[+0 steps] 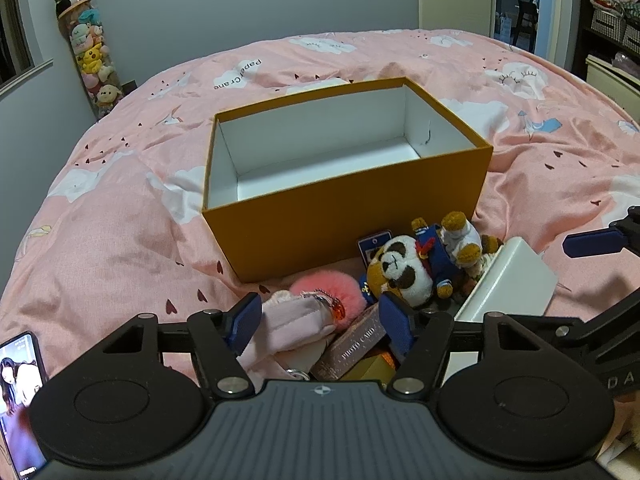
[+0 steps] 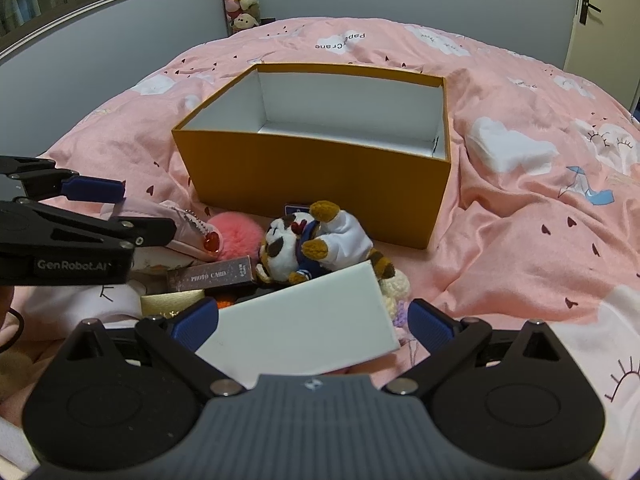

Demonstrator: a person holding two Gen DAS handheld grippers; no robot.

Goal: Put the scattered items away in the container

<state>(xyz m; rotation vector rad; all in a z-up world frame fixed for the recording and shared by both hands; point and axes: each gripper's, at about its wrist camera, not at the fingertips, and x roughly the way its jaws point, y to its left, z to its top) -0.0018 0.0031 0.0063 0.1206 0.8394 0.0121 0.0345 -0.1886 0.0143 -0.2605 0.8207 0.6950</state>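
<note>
An open orange box (image 1: 352, 216) (image 2: 320, 184) with a white inside stands empty on the pink bed. In front of it lies a pile: a panda-faced plush (image 1: 416, 264) (image 2: 316, 240), a pink pompom (image 1: 340, 292) (image 2: 236, 238), a pale pink pouch (image 1: 288, 324) (image 2: 160, 220), a brown "PHOTO CARD" box (image 1: 356, 344) (image 2: 210, 276) and a white flat box (image 1: 508, 280) (image 2: 312, 320). My left gripper (image 1: 320, 322) is open with its fingers either side of the pink pouch. My right gripper (image 2: 314, 320) is open with its fingers either side of the white box.
A phone (image 1: 20, 400) with a lit screen lies on the bed at the left. A tube of plush toys (image 1: 90, 44) stands against the wall. A doorway and shelves (image 1: 612, 20) are at the far right. A gold box (image 2: 168, 300) lies under the pile.
</note>
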